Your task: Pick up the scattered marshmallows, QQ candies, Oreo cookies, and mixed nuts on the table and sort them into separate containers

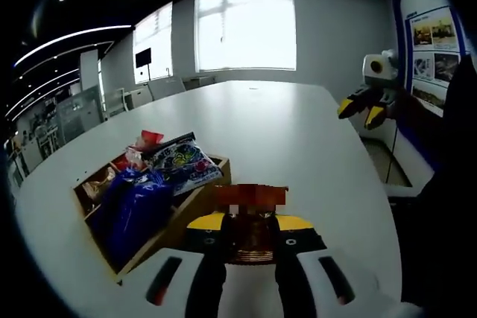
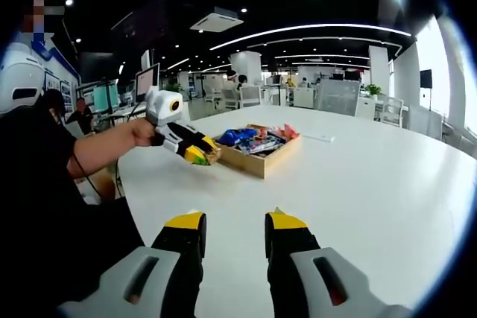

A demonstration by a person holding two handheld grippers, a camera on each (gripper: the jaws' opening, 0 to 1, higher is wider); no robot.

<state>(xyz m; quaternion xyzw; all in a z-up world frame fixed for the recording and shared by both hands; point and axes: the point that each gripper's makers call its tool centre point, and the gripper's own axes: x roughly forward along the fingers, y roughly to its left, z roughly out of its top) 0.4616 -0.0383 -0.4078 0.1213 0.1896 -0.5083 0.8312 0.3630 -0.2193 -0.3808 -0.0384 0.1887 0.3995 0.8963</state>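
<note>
Snack packet [image 1: 252, 236], brownish and partly mosaicked, sits pinched between the left gripper [image 1: 252, 240] fingertips in the left gripper view, held over the white table [image 1: 298, 132] just beside the wooden box [image 1: 195, 202]; probably carried toward a compartment; its long axis seems to run across the jaws, contents unreadable; blue bags [image 1: 134, 210] and a printed packet [image 1: 182, 163] already fill the box; the other gripper [image 1: 365, 106] hangs off the table edge, apparently idle; right gripper view: right gripper [image 2: 235, 232] jaws narrowly apart, nothing between them, hovering above bare table [image 2: 373, 176]; left gripper [image 2: 195, 150] grips a brown item just beside the box [image 2: 257, 156].
</note>
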